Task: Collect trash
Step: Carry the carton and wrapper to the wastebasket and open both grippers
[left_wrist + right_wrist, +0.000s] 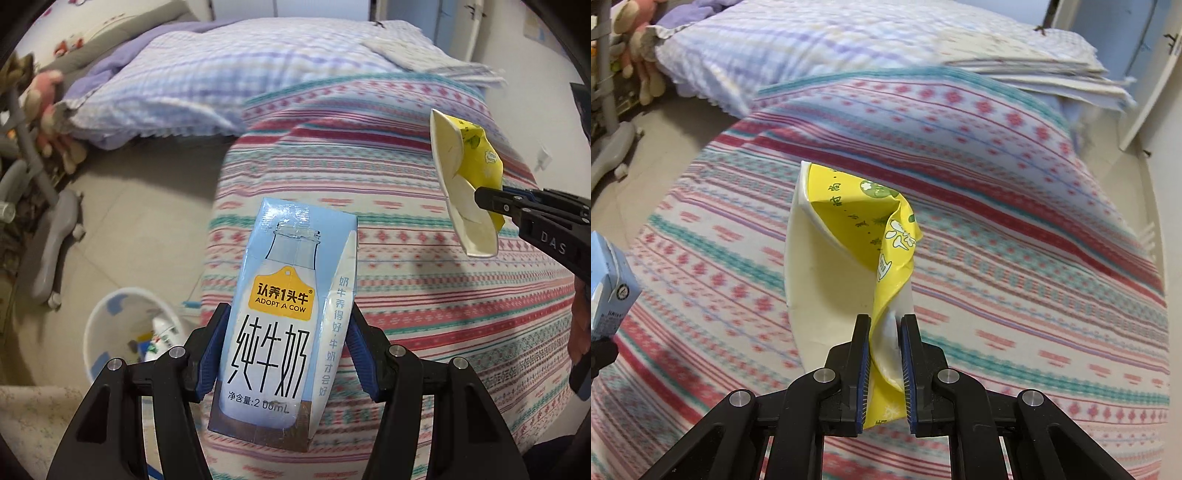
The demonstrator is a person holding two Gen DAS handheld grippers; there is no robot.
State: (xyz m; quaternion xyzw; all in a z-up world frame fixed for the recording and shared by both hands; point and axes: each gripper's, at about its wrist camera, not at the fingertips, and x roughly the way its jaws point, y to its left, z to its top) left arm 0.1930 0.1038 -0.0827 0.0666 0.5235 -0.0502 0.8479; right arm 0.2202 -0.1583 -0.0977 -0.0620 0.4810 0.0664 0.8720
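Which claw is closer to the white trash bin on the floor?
Left. The left claw, holding the milk carton, is right beside the bin; the right claw, pinching the crushed cup, is farther off over the bed.

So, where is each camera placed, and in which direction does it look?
Left wrist: on the left gripper, looking down at the milk carton it clamps, the bed, floor and white bin; own fingers show.
Right wrist: on the right gripper, looking down at the crushed paper cup it pinches, over the bed.
Shared: bed, carton, cup.
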